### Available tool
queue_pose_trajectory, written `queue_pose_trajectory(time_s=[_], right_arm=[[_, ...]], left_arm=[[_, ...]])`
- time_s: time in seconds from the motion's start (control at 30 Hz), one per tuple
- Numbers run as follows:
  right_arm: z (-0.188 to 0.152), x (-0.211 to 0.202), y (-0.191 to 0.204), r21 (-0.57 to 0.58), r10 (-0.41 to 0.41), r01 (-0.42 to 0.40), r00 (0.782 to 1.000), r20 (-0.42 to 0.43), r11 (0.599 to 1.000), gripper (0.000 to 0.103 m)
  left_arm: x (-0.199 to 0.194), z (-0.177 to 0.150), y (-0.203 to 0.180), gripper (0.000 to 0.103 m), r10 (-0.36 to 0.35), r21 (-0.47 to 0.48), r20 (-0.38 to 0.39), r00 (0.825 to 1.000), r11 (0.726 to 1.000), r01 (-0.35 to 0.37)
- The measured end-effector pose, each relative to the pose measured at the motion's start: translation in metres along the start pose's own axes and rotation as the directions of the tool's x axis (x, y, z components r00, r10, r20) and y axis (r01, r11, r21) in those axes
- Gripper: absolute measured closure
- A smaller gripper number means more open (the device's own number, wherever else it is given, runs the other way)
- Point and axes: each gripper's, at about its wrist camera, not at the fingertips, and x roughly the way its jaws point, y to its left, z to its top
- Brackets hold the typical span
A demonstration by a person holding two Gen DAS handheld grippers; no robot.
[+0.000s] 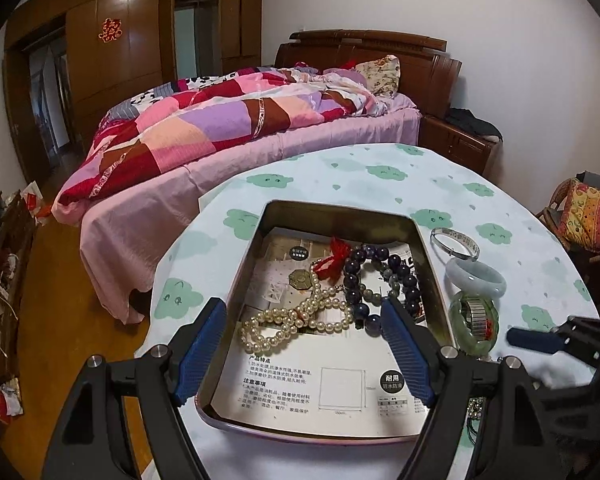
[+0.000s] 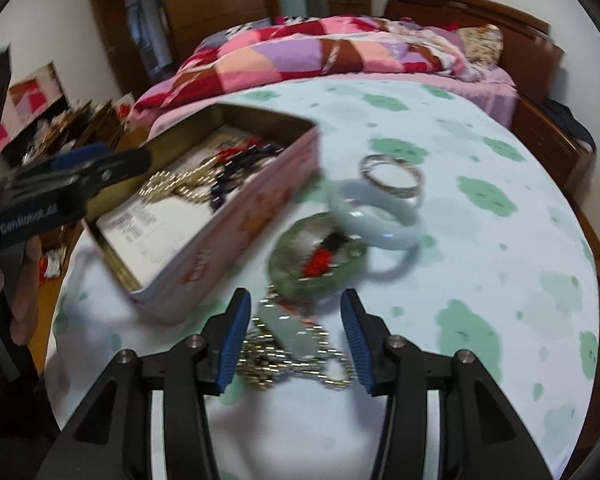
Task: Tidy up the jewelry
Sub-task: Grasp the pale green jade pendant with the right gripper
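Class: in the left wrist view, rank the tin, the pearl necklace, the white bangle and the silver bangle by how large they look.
1. Tin
2. Pearl necklace
3. White bangle and silver bangle: look alike; the silver one lies farther off, so unranked.

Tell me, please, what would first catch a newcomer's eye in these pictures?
Probably the open tin on the cloud-print table, holding a pearl necklace and dark beads. Beside it, three bangles line up, with a pendant chain between the right gripper's open jaws. Behind stands a bed with a bright patchwork quilt.
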Motion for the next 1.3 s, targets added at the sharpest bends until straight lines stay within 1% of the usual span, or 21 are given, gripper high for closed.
queue_pose_trajectory(time_s=[0.13, 0.2, 0.27, 0.33, 0.47, 0.6, 0.83, 1.0, 1.13, 1.27, 1.3], right_arm=[[-0.004, 0.016, 0.006, -0.029, -0.015, 0.014, 0.999, -0.039, 0.999, 0.054], [-0.005, 0.022, 0.004, -0.03, -0.022, 0.021, 0.998, -0.054, 0.999, 0.065], [-0.007, 0.017, 0.001, -0.028, -0.017, 0.016, 0.999, -0.043, 0.999, 0.085], [-0.007, 0.008, -0.004, -0.009, 0.009, -0.009, 1.0, -0.018, 1.0, 0.085], [-0.01, -0.015, -0.009, 0.006, 0.013, -0.014, 0.999, 0.035, 1.0, 0.085], [-0.014, -0.036, -0.018, 0.04, 0.001, -0.004, 0.997, 0.074, 0.999, 0.085], [-0.019, -0.06, -0.042, 0.098, -0.039, 0.027, 0.992, 0.123, 0.995, 0.085], [-0.025, -0.072, -0.061, 0.14, -0.083, 0.064, 0.987, 0.134, 0.988, 0.085], [-0.032, -0.067, -0.079, 0.166, -0.135, 0.115, 0.984, 0.113, 0.979, 0.085], [-0.04, -0.059, -0.093, 0.204, -0.133, 0.11, 0.986, 0.103, 0.973, 0.085], [-0.042, -0.06, -0.094, 0.207, -0.131, 0.107, 0.986, 0.106, 0.972, 0.085]], left_arm=[[-0.001, 0.0, 0.0, 0.024, -0.006, -0.008, -0.002, 1.0, 1.0, 0.006], [-0.002, 0.0, -0.002, 0.024, -0.011, -0.006, 0.0, 1.0, 1.0, 0.011], [-0.004, 0.0, -0.005, 0.024, -0.018, -0.001, 0.003, 1.0, 1.0, 0.018], [-0.005, 0.0, -0.007, 0.024, -0.022, 0.003, 0.004, 1.0, 1.0, 0.022], [-0.008, 0.0, -0.012, 0.024, -0.035, 0.013, 0.009, 0.999, 0.999, 0.035], [-0.013, 0.0, -0.022, 0.024, -0.073, 0.031, 0.014, 0.997, 0.997, 0.073], [-0.015, -0.005, -0.043, 0.024, -0.108, 0.087, 0.004, 0.994, 0.99, 0.107], [-0.017, -0.008, -0.057, 0.024, -0.121, 0.122, 0.001, 0.993, 0.985, 0.12], [-0.015, -0.01, -0.071, 0.024, -0.136, 0.15, -0.01, 0.991, 0.979, 0.136], [-0.01, -0.011, -0.082, 0.024, -0.138, 0.178, -0.025, 0.99, 0.974, 0.14], [-0.009, -0.011, -0.084, 0.026, -0.147, 0.177, -0.027, 0.989, 0.973, 0.149]])
